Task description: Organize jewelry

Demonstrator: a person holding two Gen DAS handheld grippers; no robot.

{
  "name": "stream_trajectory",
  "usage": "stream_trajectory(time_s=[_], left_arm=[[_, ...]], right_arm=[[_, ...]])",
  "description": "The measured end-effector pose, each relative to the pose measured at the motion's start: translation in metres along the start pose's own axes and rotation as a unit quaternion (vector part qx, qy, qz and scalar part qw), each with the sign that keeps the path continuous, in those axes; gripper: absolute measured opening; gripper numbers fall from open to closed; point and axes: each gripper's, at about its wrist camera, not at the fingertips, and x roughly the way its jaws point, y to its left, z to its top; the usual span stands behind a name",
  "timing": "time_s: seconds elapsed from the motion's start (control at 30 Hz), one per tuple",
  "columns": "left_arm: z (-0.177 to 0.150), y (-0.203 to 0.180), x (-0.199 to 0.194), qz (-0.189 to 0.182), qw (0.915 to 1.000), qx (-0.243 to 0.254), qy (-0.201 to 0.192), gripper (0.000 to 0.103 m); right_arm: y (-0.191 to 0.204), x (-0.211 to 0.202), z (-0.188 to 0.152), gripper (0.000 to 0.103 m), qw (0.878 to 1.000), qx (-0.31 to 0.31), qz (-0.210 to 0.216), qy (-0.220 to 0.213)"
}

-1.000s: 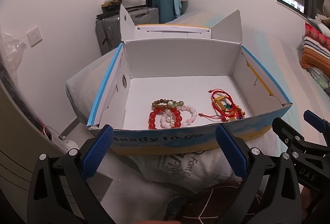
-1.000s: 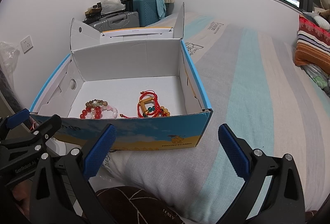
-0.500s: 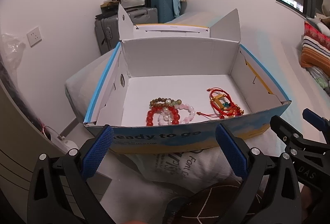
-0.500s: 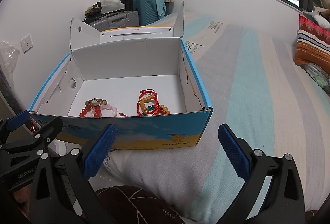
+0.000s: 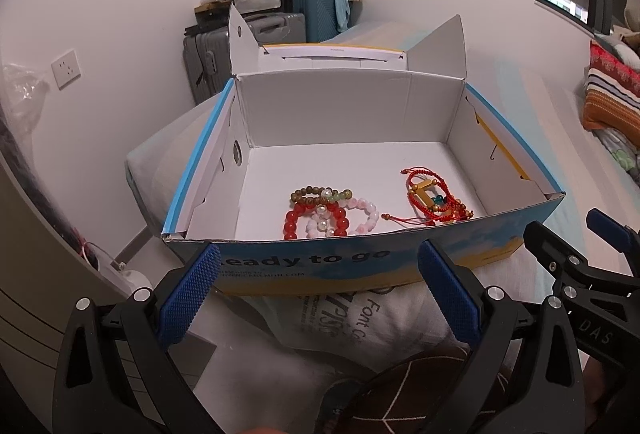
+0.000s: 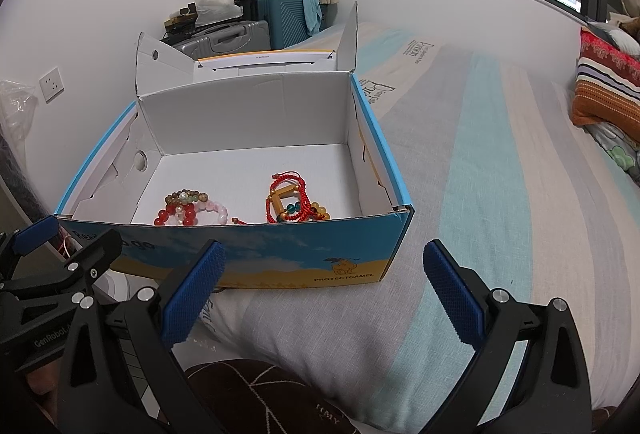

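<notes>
The left gripper (image 5: pixel 318 296) is hanging with its jaws spread wide and holding nothing, and the right gripper (image 6: pixel 326 292) is doing the same beside it, both sitting just short of the near wall of the open shoe box (image 5: pixel 360 262). The jewelry is lying on the box floor, close behind that wall: a cluster of beaded bracelets (image 5: pixel 326 212) at about 12 o'clock from the left gripper, and a red cord bracelet (image 5: pixel 434 200) at about 1 o'clock, or 11 o'clock from the right gripper. The likely trouble is the wall itself: a low, forward reach is going to catch its top edge and shove the light box across the soft bedding (image 6: pixel 460 194). The bracelets are also overlapping, so a pinch on one may drag its neighbours, and the loose cord ends (image 5: pixel 400 220) may snag. Open room is lying above the rim and toward 12 o'clock inside the box, where the floor is bare; the raised lid flaps (image 5: pixel 440 46) are standing well behind.
</notes>
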Motion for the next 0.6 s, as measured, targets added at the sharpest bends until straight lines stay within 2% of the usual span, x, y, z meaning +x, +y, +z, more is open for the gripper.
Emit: stream_trajectory(time_s=[0.6], left_arm=[[0.0006,0.0056,0.0034,0.000,1.0000,-0.005,0.008,0.097]], right_arm=[[-0.0008,0.0002,-0.0006,0.095,1.000,0.000,-0.001,-0.001]])
